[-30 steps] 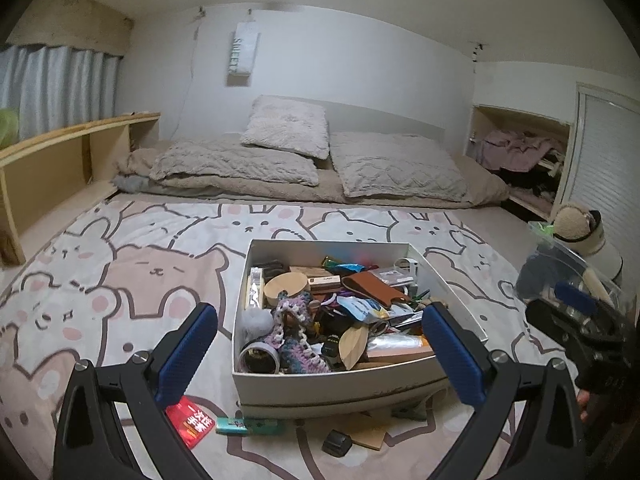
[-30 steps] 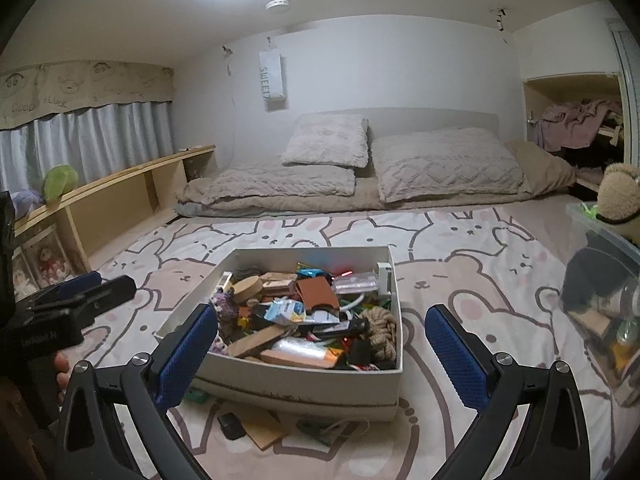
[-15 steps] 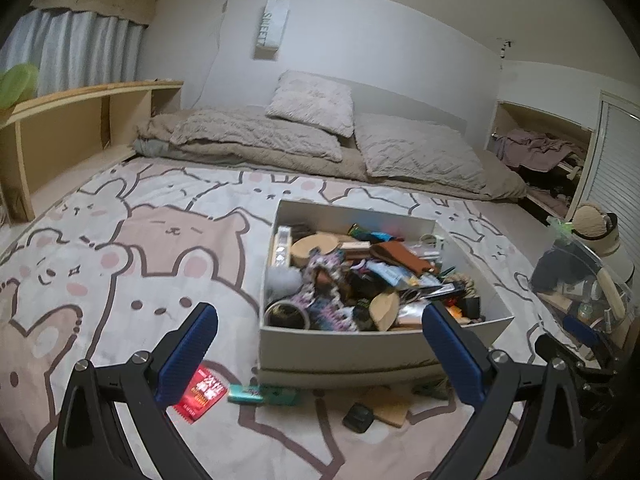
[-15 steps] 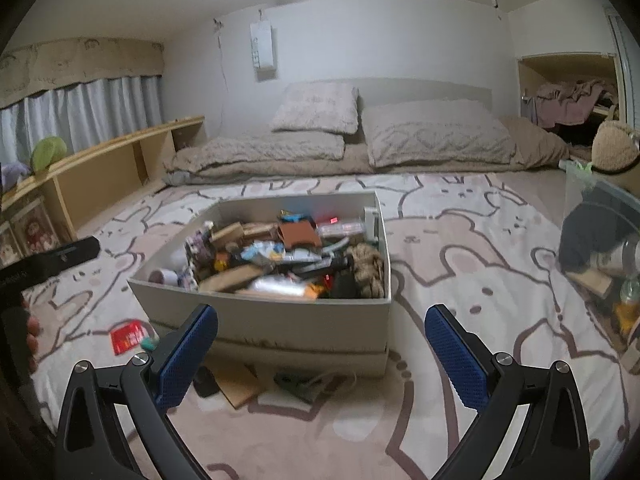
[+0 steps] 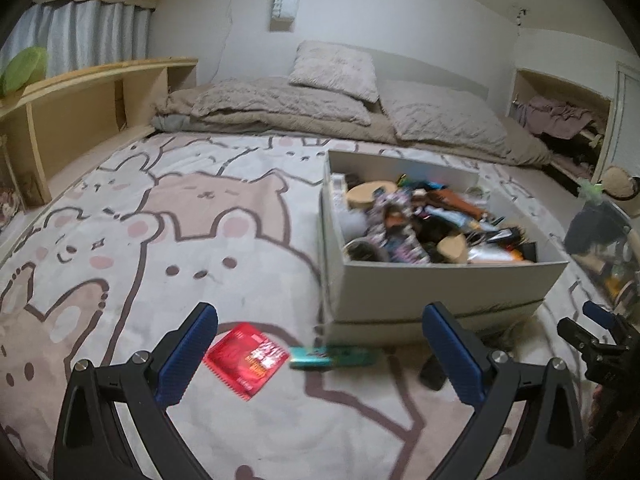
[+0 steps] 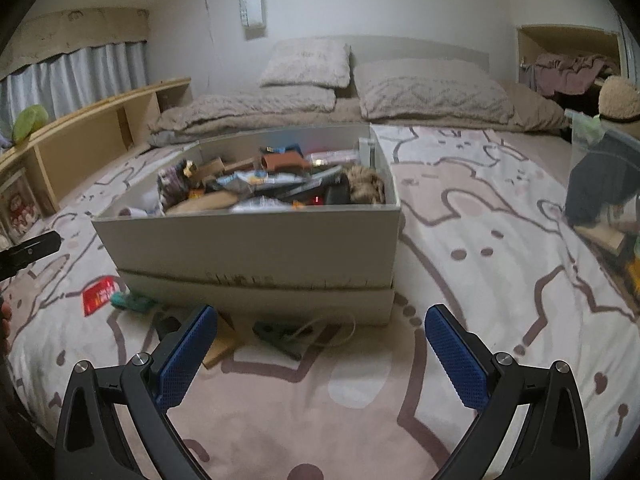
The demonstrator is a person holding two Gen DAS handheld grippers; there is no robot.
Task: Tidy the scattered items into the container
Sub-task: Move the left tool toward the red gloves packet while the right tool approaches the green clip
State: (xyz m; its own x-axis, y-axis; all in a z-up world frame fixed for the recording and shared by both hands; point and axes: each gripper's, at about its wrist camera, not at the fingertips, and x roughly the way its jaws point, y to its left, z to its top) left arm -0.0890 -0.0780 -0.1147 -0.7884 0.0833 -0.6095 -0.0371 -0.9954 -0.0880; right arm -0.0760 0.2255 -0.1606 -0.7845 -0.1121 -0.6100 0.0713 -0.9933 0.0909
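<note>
A white box [image 5: 440, 288] full of mixed items stands on the bear-print blanket; it also shows in the right wrist view [image 6: 256, 240]. Loose items lie before it: a red packet [image 5: 246, 358], a teal bar [image 5: 332, 357], a small black object [image 5: 434, 370], a wooden piece [image 6: 220, 346] and a dark clip with a cord [image 6: 280, 334]. My left gripper [image 5: 320, 356] is open and empty, low over the red packet and teal bar. My right gripper [image 6: 320, 356] is open and empty, just short of the wooden piece and clip.
Pillows and a folded duvet [image 5: 280, 108] lie at the back. A wooden shelf [image 5: 80, 116] runs along the left. A clear bin with a dark cloth [image 6: 600, 184] stands at the right, with a plush toy [image 6: 618, 98] behind it.
Both grippers have dropped lower and closer to the loose items in front of the box. The left one has shifted left, so the box now sits right of centre.
</note>
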